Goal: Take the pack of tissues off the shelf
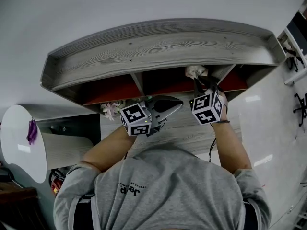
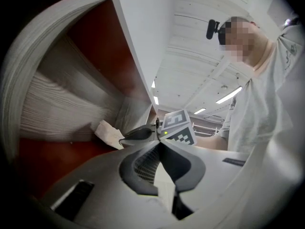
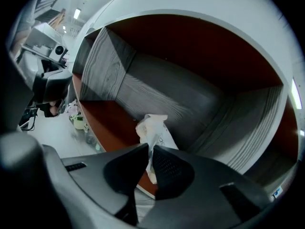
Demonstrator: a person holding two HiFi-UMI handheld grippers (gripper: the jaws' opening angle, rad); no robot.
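Grey wood-grain wall shelf with red-lined compartments, fixed to a white wall above a wood-grain worktop. The white crinkly plastic pack of tissues sits in the middle of the three open compartments seen from the head view, toward that bay's right side and close to its front edge, so it can be reached without going deep. The right gripper is pushed up into that compartment. Its jaws are pinched on the near end of the pack, with the wrapper bunched between the pads. This is an edge grip because the front of the pack is what faces out. Most of the pack sticks out past the jaws and appears to rest on the red compartment floor, so it looks gripped but not yet lifted clear of the shelf. The left gripper hangs just below the shelf front, near the right one. Its jaws are together with nothing between them. It is likely parked there to keep out of the way, since one gripper is enough for a light pack. The step in hand is judged to be the grasp, with the withdrawal left to do. The next move probably calls for a straight pull toward the person. The thin wrapper could slip or tear in this shallow pinch, and the pack could snag on the divider to its right.
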